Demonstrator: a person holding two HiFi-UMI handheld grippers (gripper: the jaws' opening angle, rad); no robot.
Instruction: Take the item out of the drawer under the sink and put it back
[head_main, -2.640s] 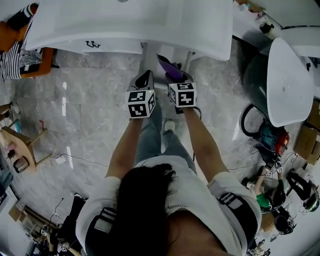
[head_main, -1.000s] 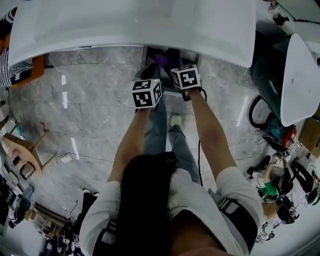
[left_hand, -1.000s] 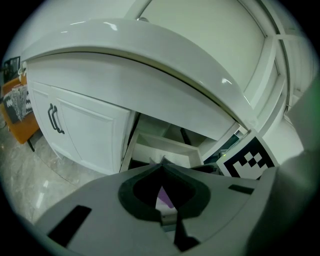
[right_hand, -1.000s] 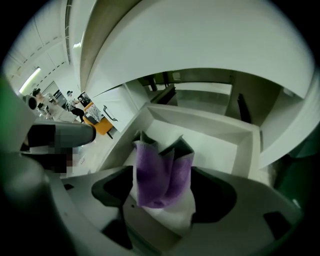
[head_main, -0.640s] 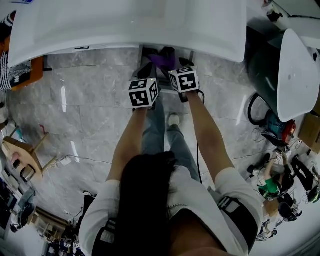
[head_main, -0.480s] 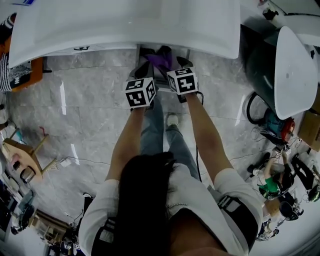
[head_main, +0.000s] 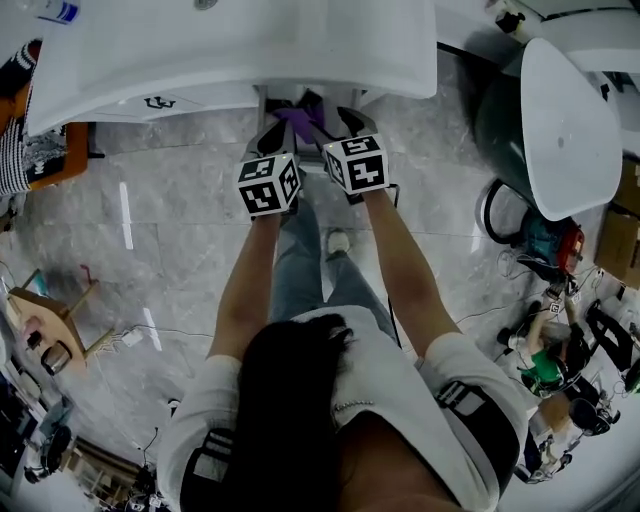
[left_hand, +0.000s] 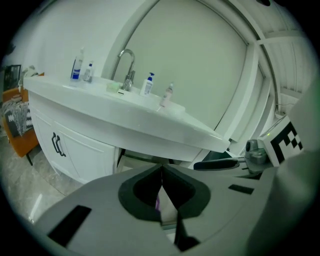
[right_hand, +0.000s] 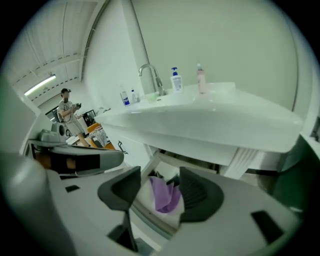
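Plainly, the left gripper (left_hand: 161, 167) had its jaws drawn together, tips touching, with nothing caught between them; only a sliver of purple showed through the gap beneath the tips. The right gripper (right_hand: 158, 180) stood with its jaws well apart, having just been closing a little, and its pads pressed on nothing. Seen between them, but beyond them, the purple item (right_hand: 166, 196) lay crumpled in the open drawer (right_hand: 152, 216). In the head view both grippers were held side by side in front of the person, and the item lay at their 12 o'clock, just under the front edge of the white sink counter (head_main: 250, 50). Up on the counter, at 12 o'clock in the right gripper view, stood a curved faucet (right_hand: 150, 75) with pump bottles (right_hand: 175, 80) beside it. A white cabinet door (left_hand: 57, 145) with a dark handle was at 9 o'clock of the drawer. Far off at 9 o'clock in the right gripper view stood another person (right_hand: 67, 112).
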